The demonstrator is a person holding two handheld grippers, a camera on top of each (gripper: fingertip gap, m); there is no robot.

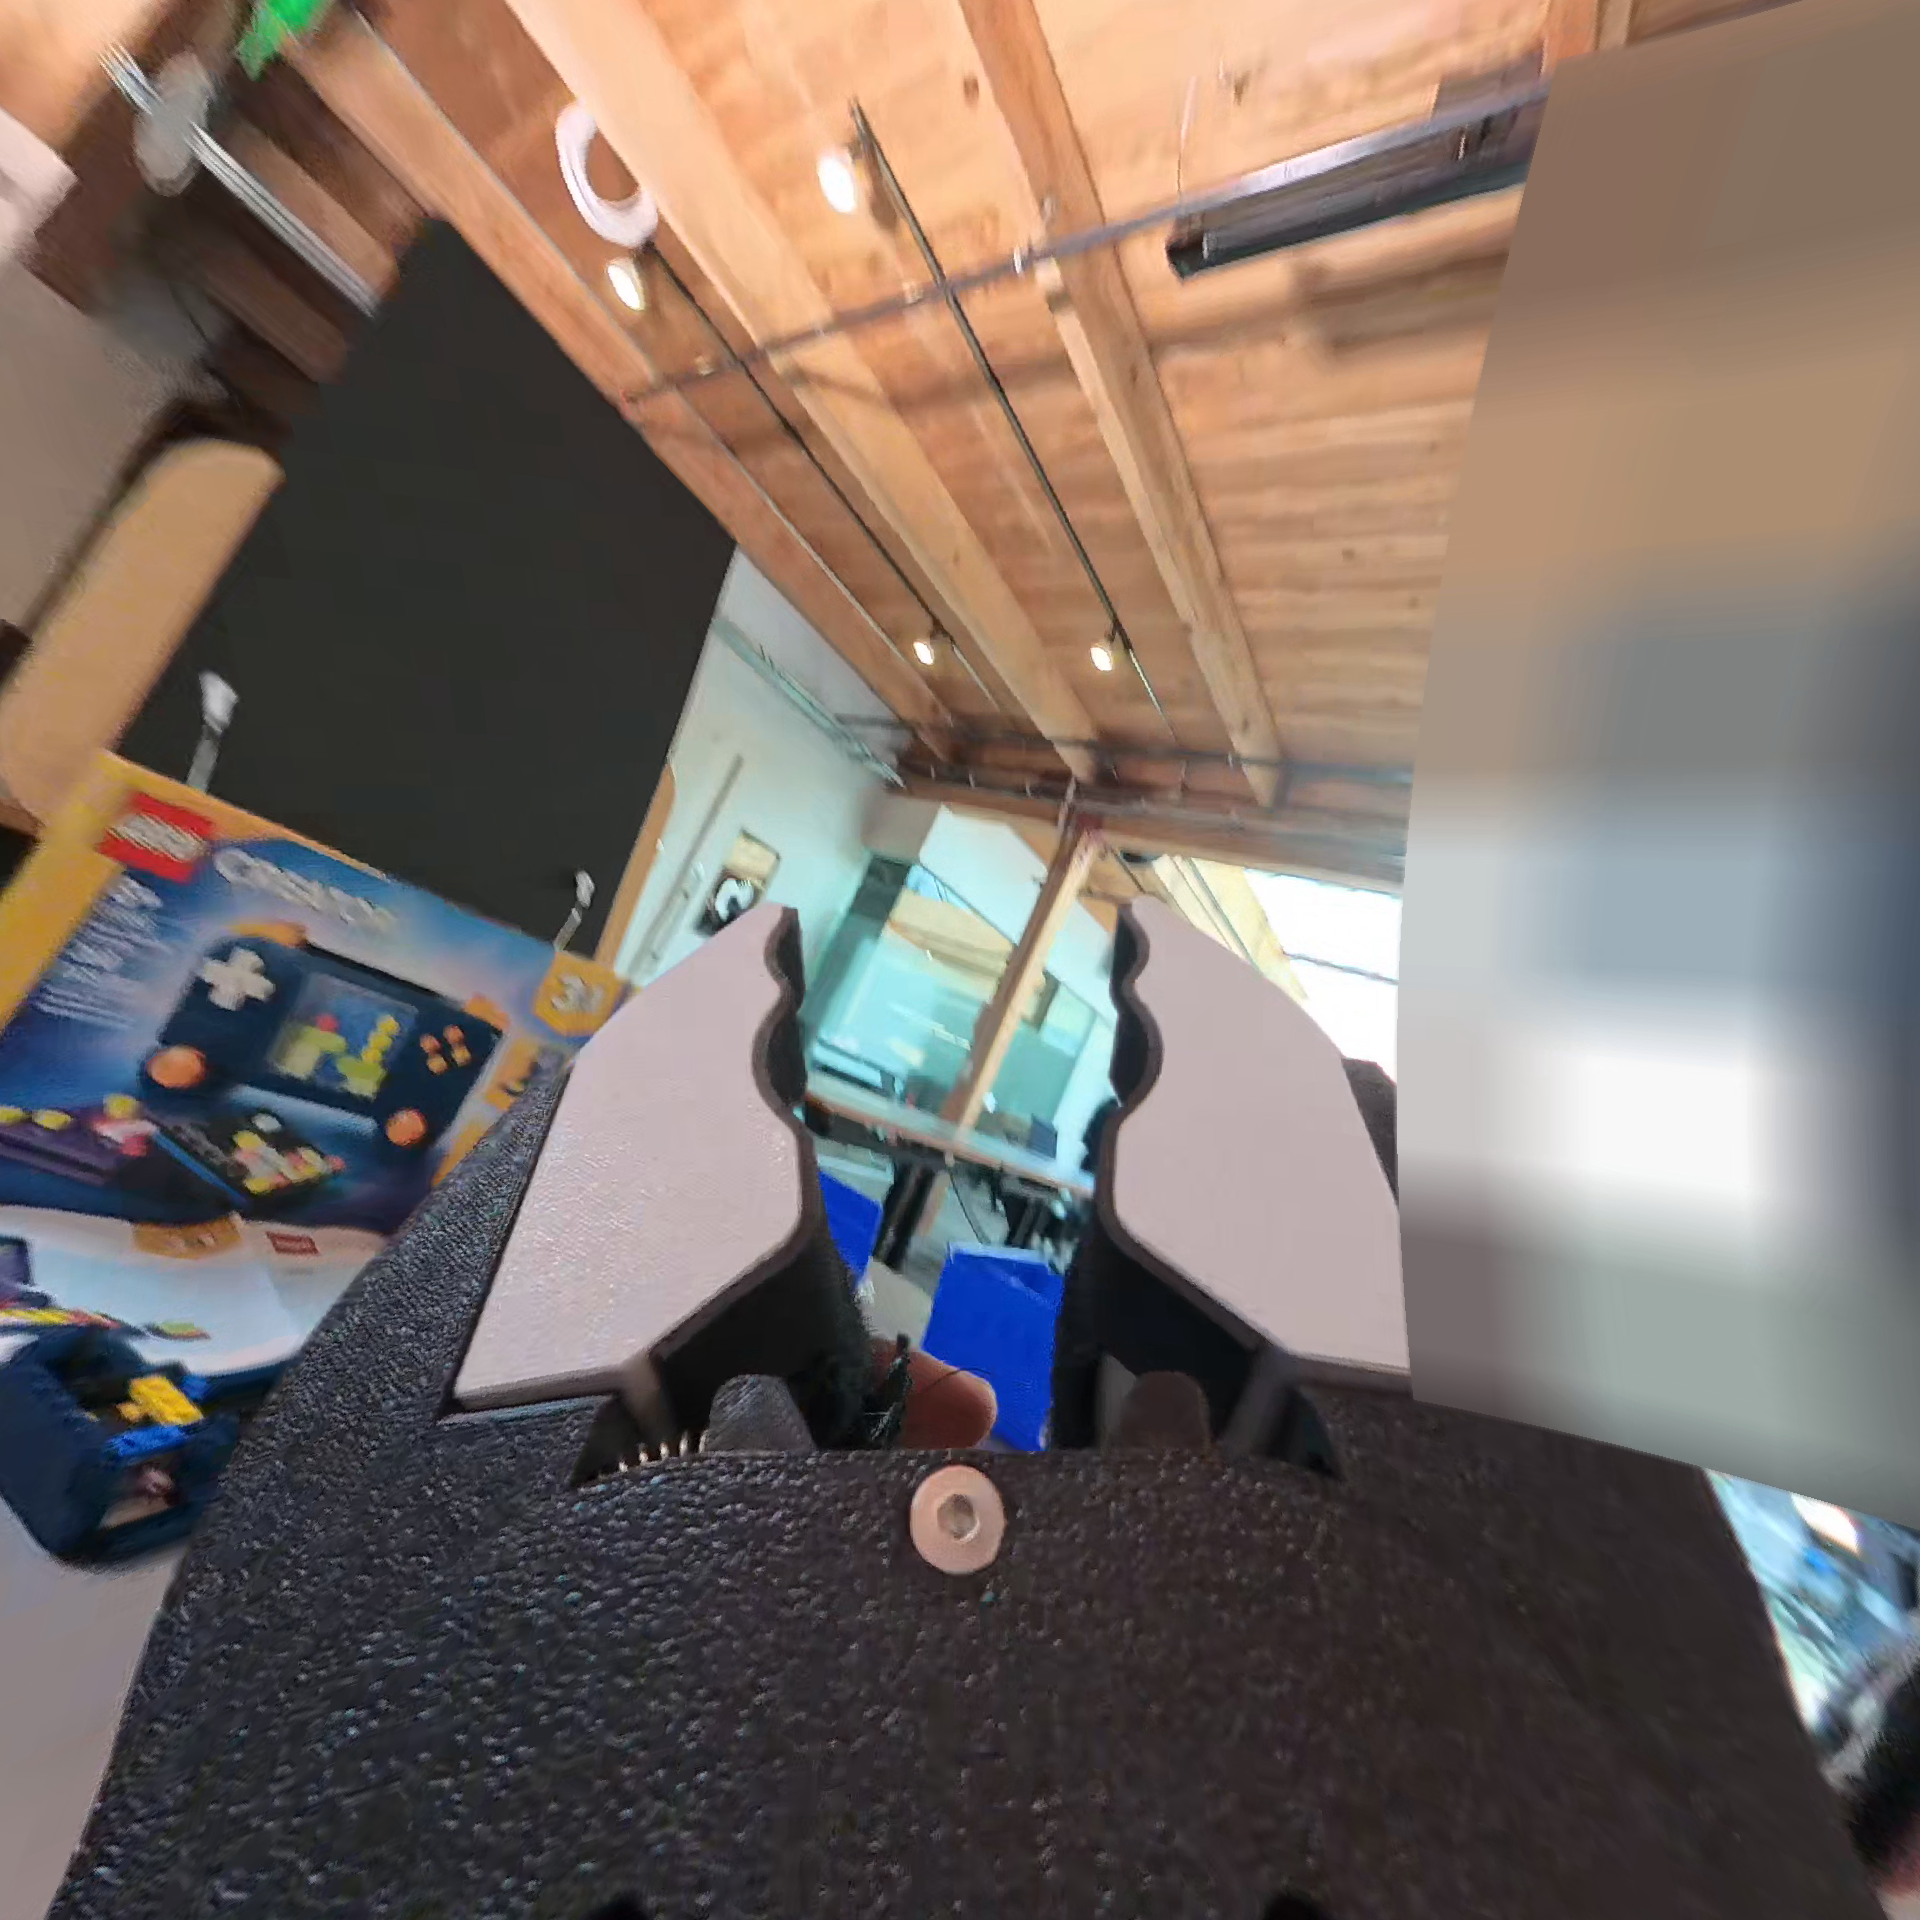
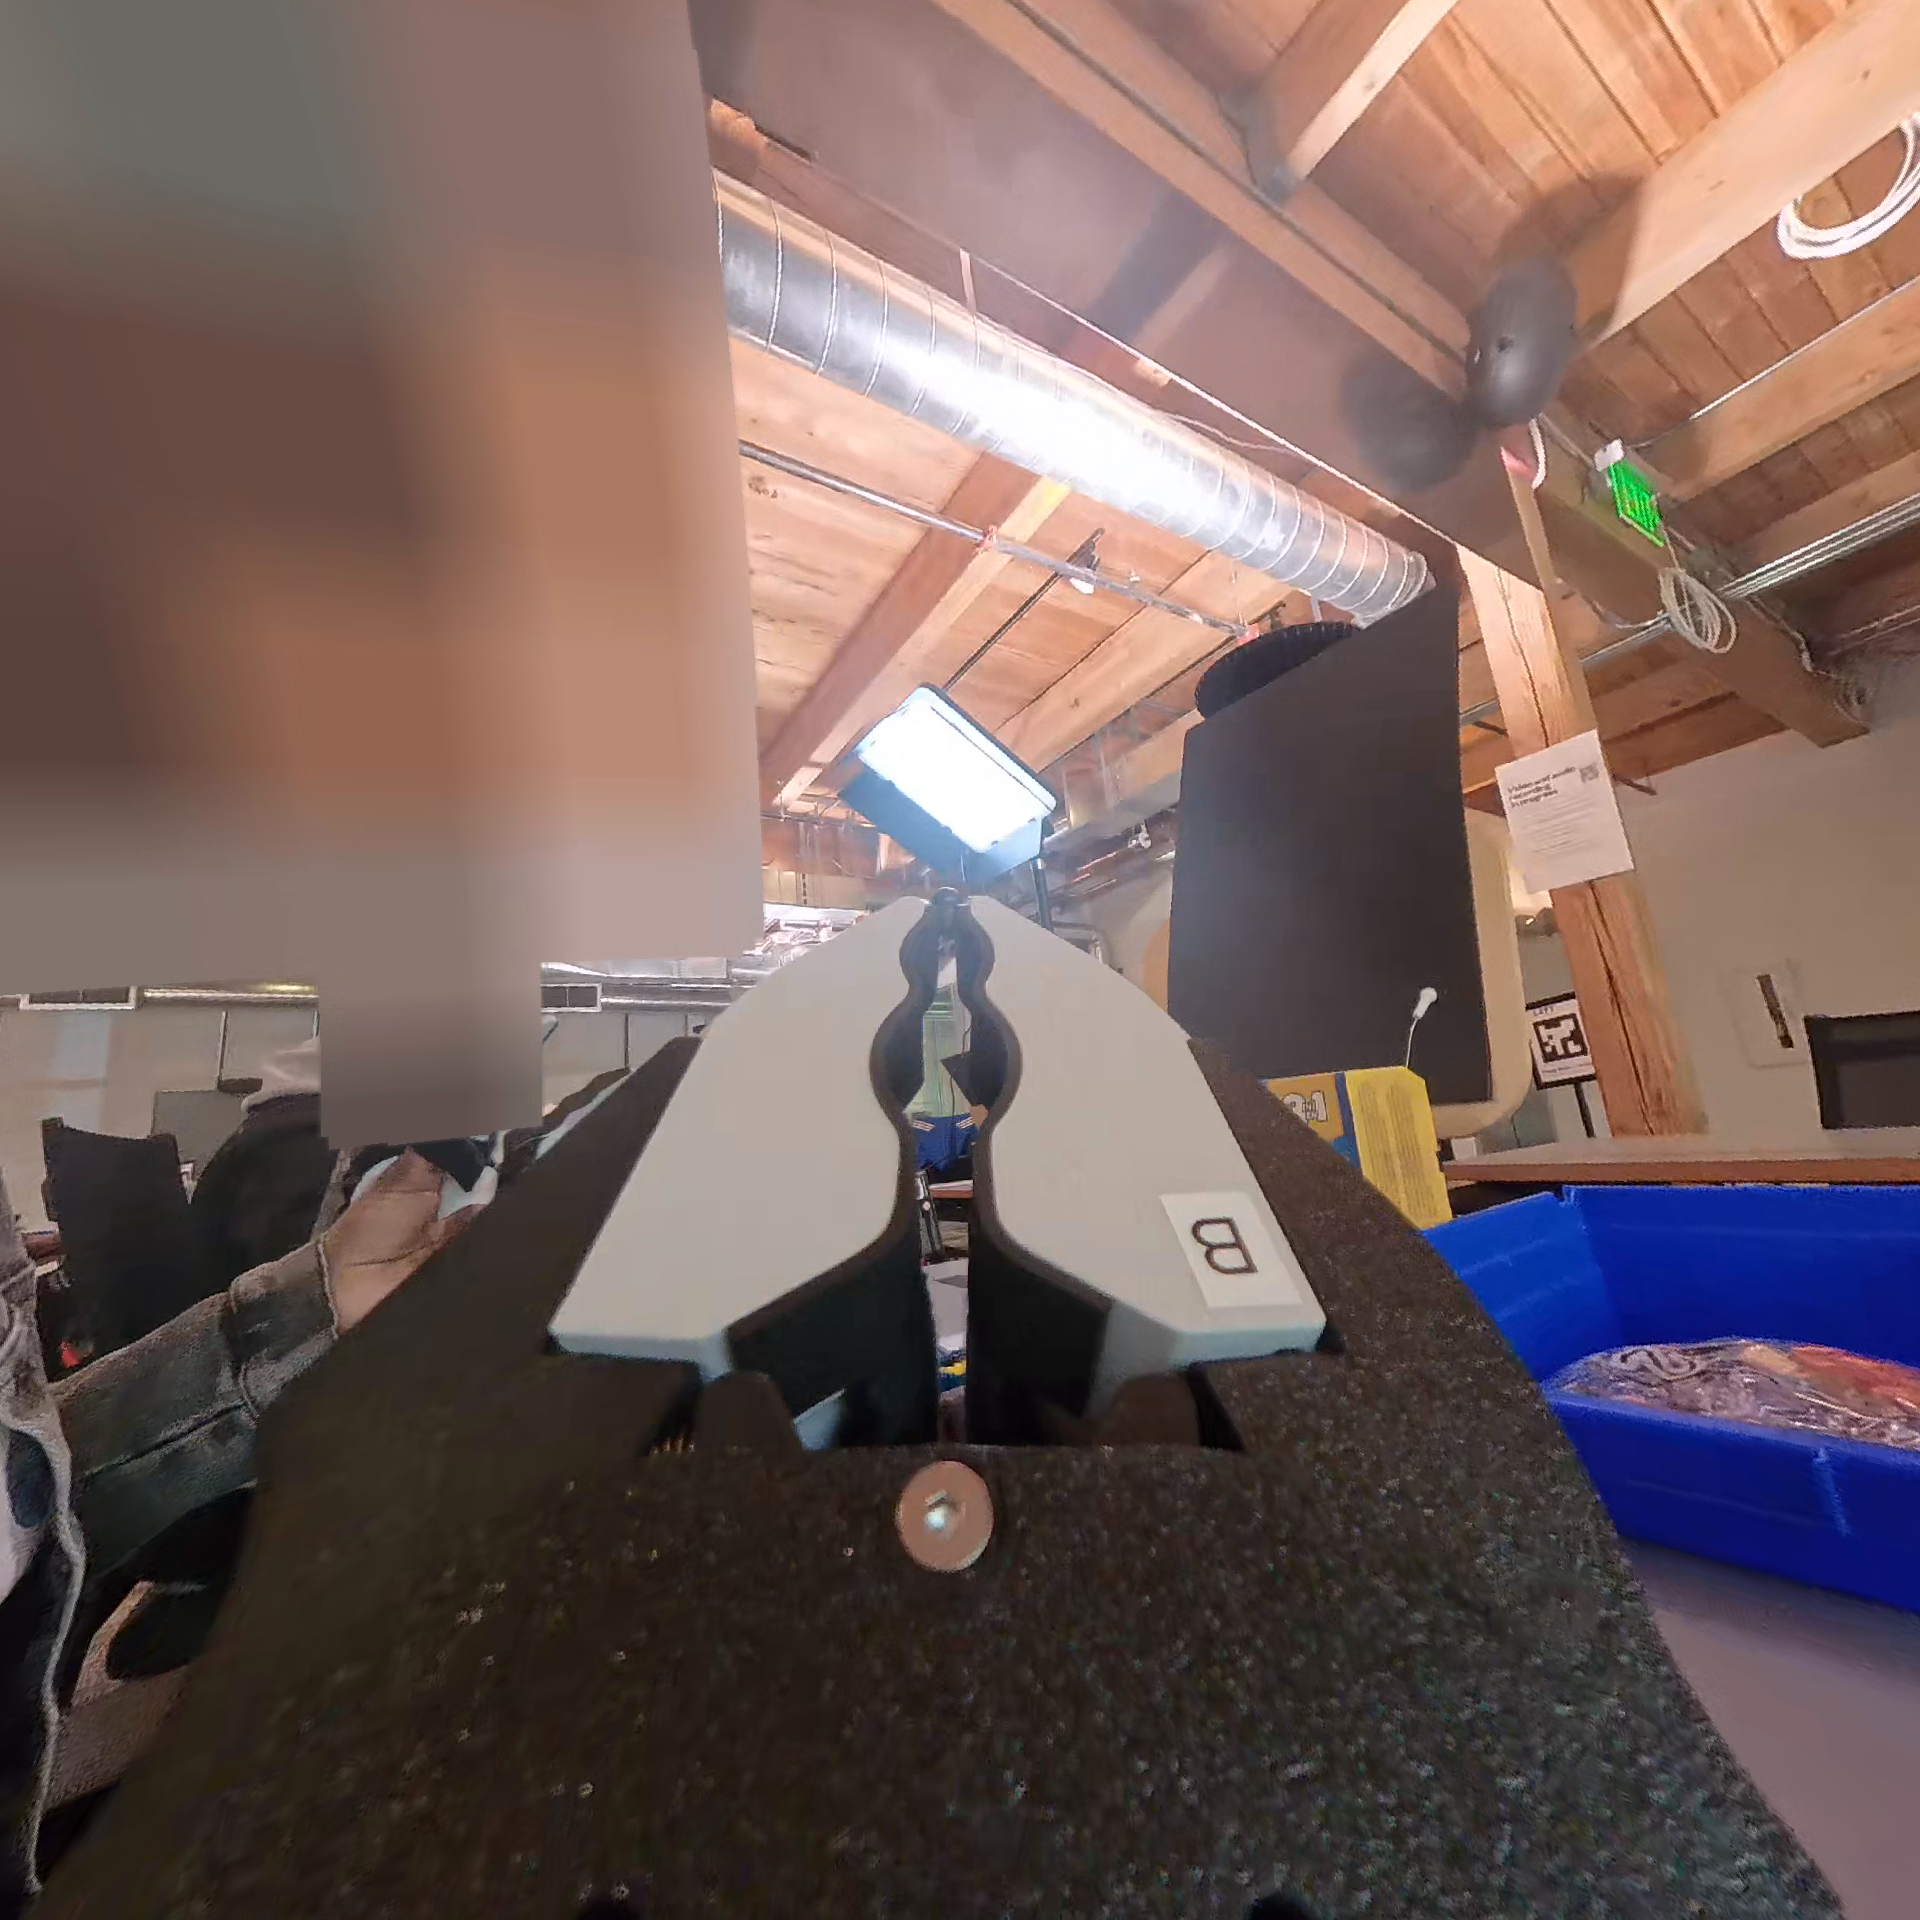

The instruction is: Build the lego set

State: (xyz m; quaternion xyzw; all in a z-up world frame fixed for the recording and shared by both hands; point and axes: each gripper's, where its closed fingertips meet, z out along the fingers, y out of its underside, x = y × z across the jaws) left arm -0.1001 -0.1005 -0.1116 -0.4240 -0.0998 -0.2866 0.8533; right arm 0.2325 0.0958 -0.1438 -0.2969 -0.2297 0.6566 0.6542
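Note:
My left gripper is open, tilted up toward the wooden ceiling, with nothing between its grey fingers. A toy brick set box stands to its left, with a dark blue brick model lower left. The view is blurred. My right gripper is shut, its fingertips meeting, and I see nothing between them. It also points upward, toward a lit lamp panel. A blue bin holding clear bags of pieces lies to its right.
A person's sleeve shows at the left of the right wrist view. A black panel and a yellow box side stand behind the bin. A wooden post stands at the right. Blue bins show beyond the left fingers. Left tips to right tips: about 40 centimeters.

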